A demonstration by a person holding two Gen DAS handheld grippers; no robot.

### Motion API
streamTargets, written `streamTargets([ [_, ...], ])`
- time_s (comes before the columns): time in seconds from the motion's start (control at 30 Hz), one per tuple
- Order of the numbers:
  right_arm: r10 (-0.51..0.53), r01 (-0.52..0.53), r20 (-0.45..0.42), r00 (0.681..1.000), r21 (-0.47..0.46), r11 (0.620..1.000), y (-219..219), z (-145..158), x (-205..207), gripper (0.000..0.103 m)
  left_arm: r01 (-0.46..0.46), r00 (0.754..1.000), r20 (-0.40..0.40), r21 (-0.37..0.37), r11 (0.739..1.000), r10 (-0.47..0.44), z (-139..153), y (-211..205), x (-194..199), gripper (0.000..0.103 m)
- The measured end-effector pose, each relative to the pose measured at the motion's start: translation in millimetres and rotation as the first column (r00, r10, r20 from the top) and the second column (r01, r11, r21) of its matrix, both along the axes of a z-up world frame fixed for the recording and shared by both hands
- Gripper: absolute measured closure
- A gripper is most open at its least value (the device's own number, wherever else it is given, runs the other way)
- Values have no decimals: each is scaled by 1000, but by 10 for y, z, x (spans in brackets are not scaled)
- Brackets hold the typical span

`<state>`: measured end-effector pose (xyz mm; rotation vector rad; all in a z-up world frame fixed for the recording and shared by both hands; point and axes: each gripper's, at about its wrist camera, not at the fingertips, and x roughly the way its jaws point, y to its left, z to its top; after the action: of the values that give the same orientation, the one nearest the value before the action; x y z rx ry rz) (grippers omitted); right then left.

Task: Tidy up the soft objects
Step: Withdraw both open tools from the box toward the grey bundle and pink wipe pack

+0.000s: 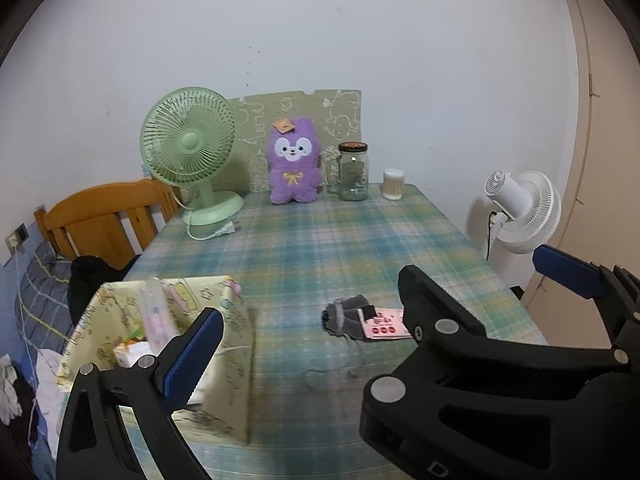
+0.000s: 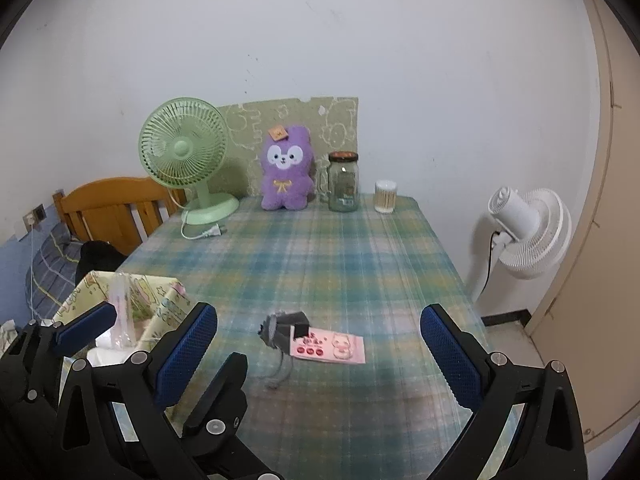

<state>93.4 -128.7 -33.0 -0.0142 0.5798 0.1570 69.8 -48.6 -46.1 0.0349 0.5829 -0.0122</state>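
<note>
Right wrist view: right tool [image 2: 320, 344] spread wide, empty, over the tabletop [image 2: 340, 264] near edge; grey socks [image 2: 280, 330] with pink card lie between its fingers' line. Left tool [image 1: 376, 300] also spread, empty, beside the patterned box [image 1: 224, 364] at near-left corner.

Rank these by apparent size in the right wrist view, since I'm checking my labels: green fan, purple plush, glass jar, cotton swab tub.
1. green fan
2. purple plush
3. glass jar
4. cotton swab tub
All stand at the table's far end, so nearness hardly matters.
</note>
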Motion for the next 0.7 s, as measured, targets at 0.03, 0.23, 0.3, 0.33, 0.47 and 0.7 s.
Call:
streamTargets([
  [0.03,-1,1,-7,1000,1,1000,-20,-23,12,0,3,1000,-2,-5,1000,-3,-22,-21,19,1],
  [0.23,-8,8,-37,999,4,1000,-125,-184,90,0,9,1000,-21,-22,1000,-10,-191,-122,112,1],
  [0.3,-9,10,-51,999,8,1000,-164,-260,130,0,17,999,-33,-21,1000,-18,-259,-162,156,3],
  [0.33,-9,9,-55,998,9,1000,-184,-303,152,0,20,999,-36,-20,1000,-21,-290,-175,167,3],
  [0.47,-4,5,-72,997,4,1000,-227,-476,240,0,21,997,-67,-18,1000,-22,-449,-222,260,3],
  [0.7,0,1,-125,992,7,1000,-277,-727,431,0,-4,993,-119,0,1000,4,-674,-284,442,7],
])
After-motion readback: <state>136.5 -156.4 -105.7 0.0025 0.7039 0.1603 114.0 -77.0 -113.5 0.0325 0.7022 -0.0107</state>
